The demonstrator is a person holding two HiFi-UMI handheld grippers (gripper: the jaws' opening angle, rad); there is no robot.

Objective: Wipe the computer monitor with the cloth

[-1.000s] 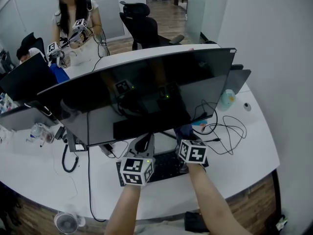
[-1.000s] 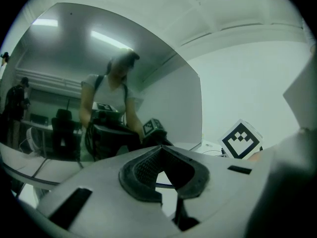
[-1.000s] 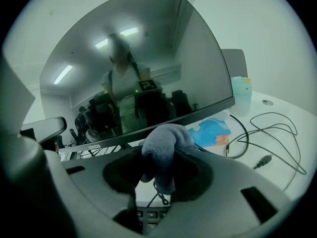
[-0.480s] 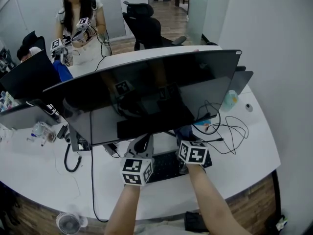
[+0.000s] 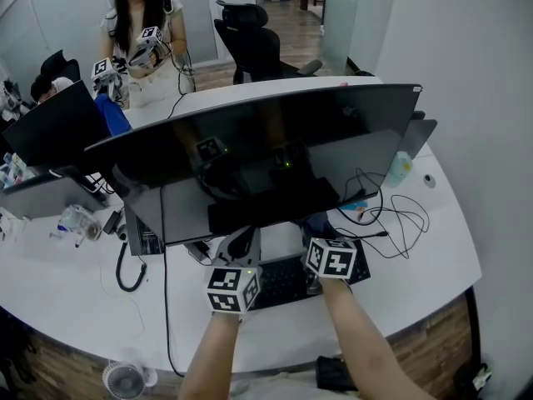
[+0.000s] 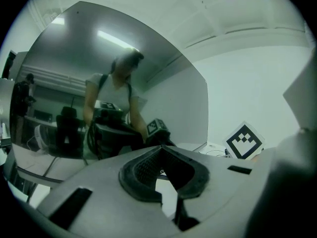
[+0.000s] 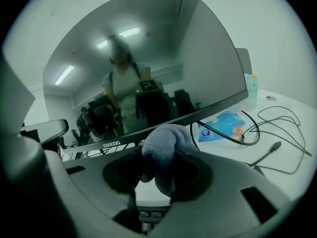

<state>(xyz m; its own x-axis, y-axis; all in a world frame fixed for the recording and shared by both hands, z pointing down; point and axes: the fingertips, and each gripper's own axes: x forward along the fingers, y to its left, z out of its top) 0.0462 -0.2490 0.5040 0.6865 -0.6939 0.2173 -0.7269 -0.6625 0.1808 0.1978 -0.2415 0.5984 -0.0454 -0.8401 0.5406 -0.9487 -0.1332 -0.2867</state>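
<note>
Right gripper [image 7: 158,163] clamped on a bunched blue-grey cloth [image 7: 161,148], you hold it up at the lower edge of the dark, curved computer monitor [image 5: 250,144]. The cloth pokes out past the jaws, just under the screen's bottom bezel; whether it touches the bezel cannot be told.

Your left gripper [image 6: 159,151] sits just beside the right one, its jaws closed tip to tip with nothing between them, aimed at the same screen.

Both grippers hover over a black keyboard [image 5: 281,282] near the front edge of the white tabletop [image 5: 408,282]. The monitor stands across the middle of the tabletop, and its glass mirrors you and both marker cubes.

Toward the right edge, black cables [image 5: 396,217] loop beside a blue packet [image 7: 222,124], with a pale bottle [image 5: 400,168] close to the screen's right end.

A second dark monitor [image 5: 50,127] stands at the left edge. Beyond the far edge, another person [image 5: 146,36] holds a pair of grippers, and a black office chair [image 5: 250,44] sits nearby.
</note>
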